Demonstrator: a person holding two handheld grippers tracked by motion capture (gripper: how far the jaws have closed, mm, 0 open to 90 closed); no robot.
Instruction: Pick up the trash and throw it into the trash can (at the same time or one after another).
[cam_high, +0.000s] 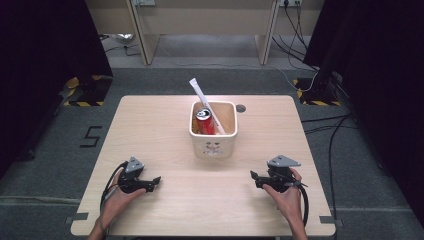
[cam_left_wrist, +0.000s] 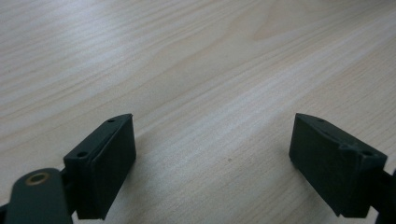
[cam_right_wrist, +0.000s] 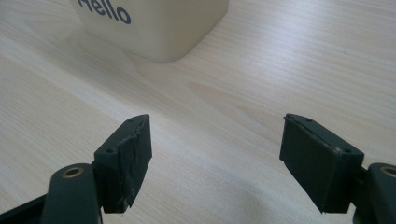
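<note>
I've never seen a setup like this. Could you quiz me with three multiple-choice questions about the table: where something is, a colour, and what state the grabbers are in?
1. Where is the red can?
A. inside the cream bin
B. beside the left gripper
C. on the floor

2. What colour is the long stick leaning out of the bin?
A. black
B. white
C. green

3. How do the right gripper jaws stand?
A. shut on the can
B. shut on nothing
C. open, holding nothing

Answers: 1 A, the can stands within the bin walls. 2 B, it looks white. 3 C, bare table shows between the jaws.
</note>
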